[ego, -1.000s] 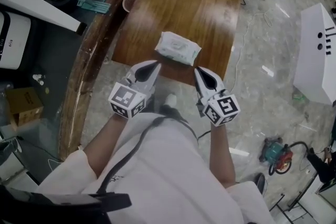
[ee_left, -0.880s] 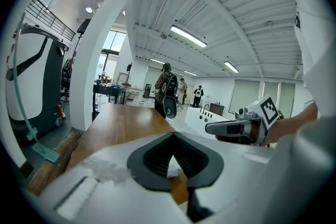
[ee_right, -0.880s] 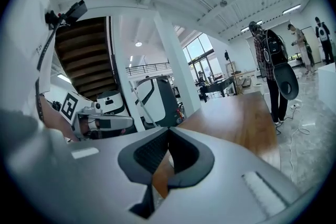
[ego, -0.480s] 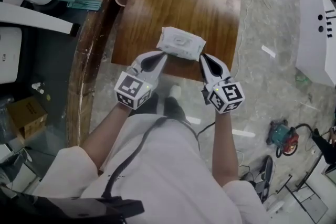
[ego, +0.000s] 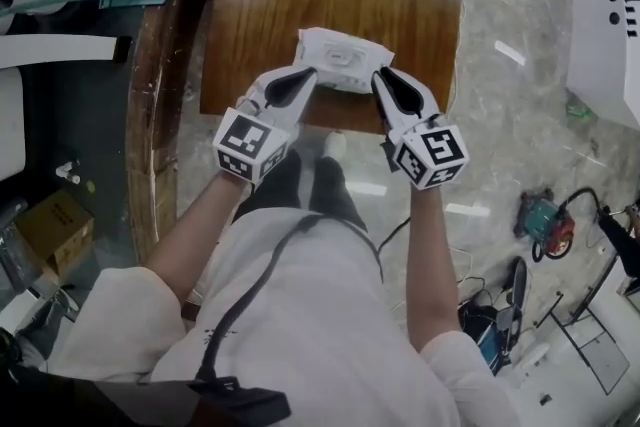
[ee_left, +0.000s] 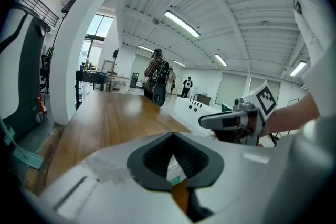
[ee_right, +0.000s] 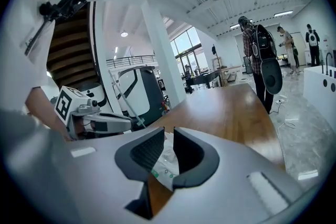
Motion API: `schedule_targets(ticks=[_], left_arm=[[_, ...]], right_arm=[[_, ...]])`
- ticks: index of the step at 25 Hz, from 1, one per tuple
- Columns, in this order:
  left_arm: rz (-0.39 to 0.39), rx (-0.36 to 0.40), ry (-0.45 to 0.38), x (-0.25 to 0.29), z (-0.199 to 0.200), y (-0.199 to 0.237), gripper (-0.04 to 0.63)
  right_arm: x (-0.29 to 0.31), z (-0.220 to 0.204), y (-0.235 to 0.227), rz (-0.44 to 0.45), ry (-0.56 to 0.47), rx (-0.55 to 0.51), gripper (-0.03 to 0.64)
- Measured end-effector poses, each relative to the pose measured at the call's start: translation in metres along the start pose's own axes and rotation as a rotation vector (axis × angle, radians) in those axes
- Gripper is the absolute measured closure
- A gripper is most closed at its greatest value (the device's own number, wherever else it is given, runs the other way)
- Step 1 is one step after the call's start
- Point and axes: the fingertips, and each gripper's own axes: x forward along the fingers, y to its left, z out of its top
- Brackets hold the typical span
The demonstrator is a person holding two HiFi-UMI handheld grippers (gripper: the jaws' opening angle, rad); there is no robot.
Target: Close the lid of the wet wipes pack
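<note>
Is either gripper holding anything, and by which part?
Nothing is held. The left gripper is shut, empty; the right gripper has just been opening its jaws, the wipes pack showing between them, unpinched.

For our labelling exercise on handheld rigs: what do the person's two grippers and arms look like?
The left gripper and right gripper are white tapering shells with dark pads lining the jaws. Each carries a white cube with black square markers. The person wears short white sleeves. The right jaws have just been opening, the wipes pack visible in their gap.
</note>
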Motion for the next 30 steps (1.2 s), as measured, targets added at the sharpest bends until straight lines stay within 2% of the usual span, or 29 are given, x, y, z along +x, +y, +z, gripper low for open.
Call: schedule_targets(ticks=[8,16,23,30], left_arm=[[-0.003,0.02,0.048,0.029,-0.018,0.019,0.591],[0.013,-0.018,0.078,0.048,-0.039,0.029,0.57],[0.033,-0.031,0.087,0.048,-0.043,0.03,0.569],[0.047,-0.036,0.086,0.046,-0.042,0.034,0.569]], right_arm=[[0.026,-0.01,-0.024,-0.014,0.044,-0.052,0.505],[0.054,-0.031,-0.038,0.022,0.141,-0.162,0.431],[0.071,-0.034,-0.023,0.105,0.173,-0.207,0.419],[0.077,-0.04,-0.016,0.142,0.2,-0.227,0.419]])
